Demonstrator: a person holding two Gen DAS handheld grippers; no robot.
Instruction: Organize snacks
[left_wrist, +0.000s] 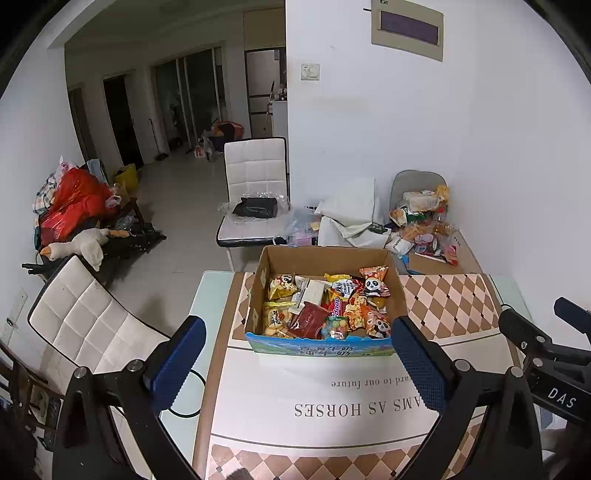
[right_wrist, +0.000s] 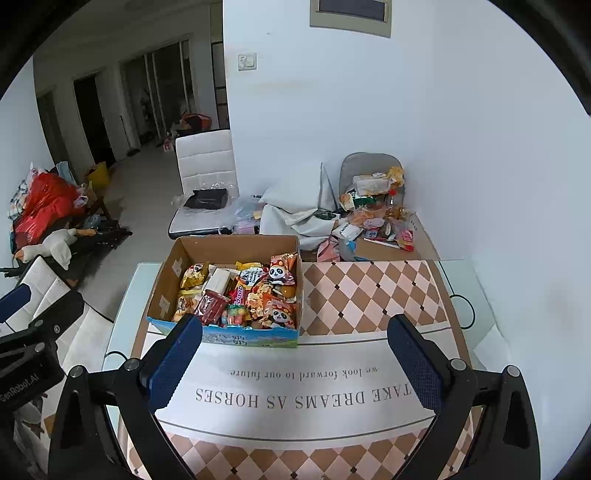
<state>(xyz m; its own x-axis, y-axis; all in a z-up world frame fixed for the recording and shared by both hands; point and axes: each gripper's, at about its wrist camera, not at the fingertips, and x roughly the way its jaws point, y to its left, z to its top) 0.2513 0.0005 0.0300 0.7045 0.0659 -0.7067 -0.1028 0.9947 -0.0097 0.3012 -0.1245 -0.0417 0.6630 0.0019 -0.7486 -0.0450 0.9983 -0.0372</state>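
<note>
Snacks (left_wrist: 325, 308): heaped in open cardboard box (left_wrist: 317, 258) on table (right_wrist: 369, 295), handy for sorting
Left gripper (left_wrist: 295, 354): spread wide, empty, facing box
Right gripper (right_wrist: 295, 354): wide, empty, beside box

The surface (left_wrist: 216, 295) is pale glass, covered by a checked mat (left_wrist: 450, 306) with a white printed band. Directly on the mat, just ahead of both pairs of jaws, stands an open cardboard box (left_wrist: 321, 258) holding snack packets (left_wrist: 328, 306).
</note>
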